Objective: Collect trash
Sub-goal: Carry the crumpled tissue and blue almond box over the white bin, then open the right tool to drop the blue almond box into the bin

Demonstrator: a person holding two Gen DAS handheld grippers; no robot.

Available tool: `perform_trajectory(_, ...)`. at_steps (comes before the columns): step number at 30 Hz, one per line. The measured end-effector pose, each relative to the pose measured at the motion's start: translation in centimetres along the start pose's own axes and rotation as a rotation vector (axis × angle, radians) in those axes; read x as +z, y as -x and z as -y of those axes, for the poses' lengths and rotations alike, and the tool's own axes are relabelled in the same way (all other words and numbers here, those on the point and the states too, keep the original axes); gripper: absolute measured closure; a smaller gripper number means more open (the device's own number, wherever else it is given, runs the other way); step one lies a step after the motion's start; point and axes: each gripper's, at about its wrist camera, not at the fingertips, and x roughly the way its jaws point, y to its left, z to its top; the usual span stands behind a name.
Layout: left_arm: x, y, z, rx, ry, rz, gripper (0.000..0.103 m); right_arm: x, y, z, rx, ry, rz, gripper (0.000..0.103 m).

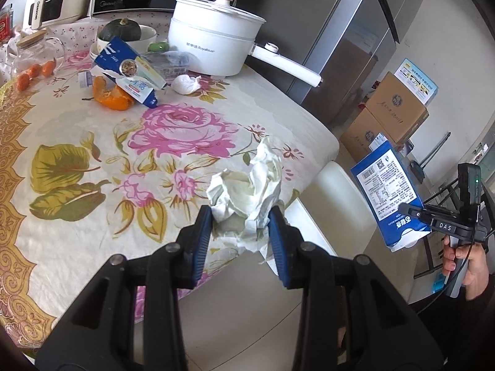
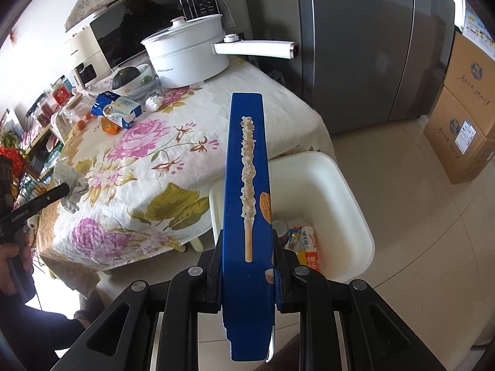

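Observation:
My left gripper (image 1: 240,216) is shut on a crumpled white tissue (image 1: 247,191), held above the front edge of the flowered table (image 1: 77,222). My right gripper (image 2: 247,247) is shut on a blue snack box (image 2: 247,185) and holds it upright above the white bin (image 2: 340,185) on the floor; the box also shows in the left wrist view (image 1: 388,191). More trash lies at the table's far side: a torn blue box (image 1: 130,68), orange peel (image 1: 113,94) and a small tissue ball (image 1: 185,84).
A white electric pot (image 1: 213,46) with a long handle stands at the back of the table beside a bowl with a squash (image 1: 123,29). The bin holds a can (image 2: 280,225) and wrappers. A fridge (image 2: 371,46) and cardboard boxes (image 2: 464,108) stand to the right.

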Motion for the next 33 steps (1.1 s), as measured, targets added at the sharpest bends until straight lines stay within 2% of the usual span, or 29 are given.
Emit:
perform_trajectory(12, -0.2, -3.3, 5.2, -0.056, -0.087, -0.048, 0.064, -1.5, -2.7, 3.7, -0.03, -0.07, -0.118, 0.08)
perform_trajectory(23, -0.6, -5.3, 6.7, -0.068, -0.112, -0.086, 0.064, -1.0, -5.1, 4.9, -0.065, -0.081, -0.159, 0.079)
perform_trajectory(27, -0.6, -5.8, 7.1, -0.071, -0.116, -0.094, 0.064, -0.7, -5.4, 5.6, -0.072, -0.118, -0.157, 0.07)
perform_trajectory(29, -0.5, -6.2, 7.3, -0.074, -0.118, -0.097, 0.064, -0.6, -5.1, 5.9, -0.076, -0.127, -0.146, 0.055)
perform_trajectory(33, -0.6, -6.5, 7.7, -0.078, -0.122, -0.104, 0.064, -0.4, -4.4, 6.1, -0.078, -0.13, -0.126, 0.05)
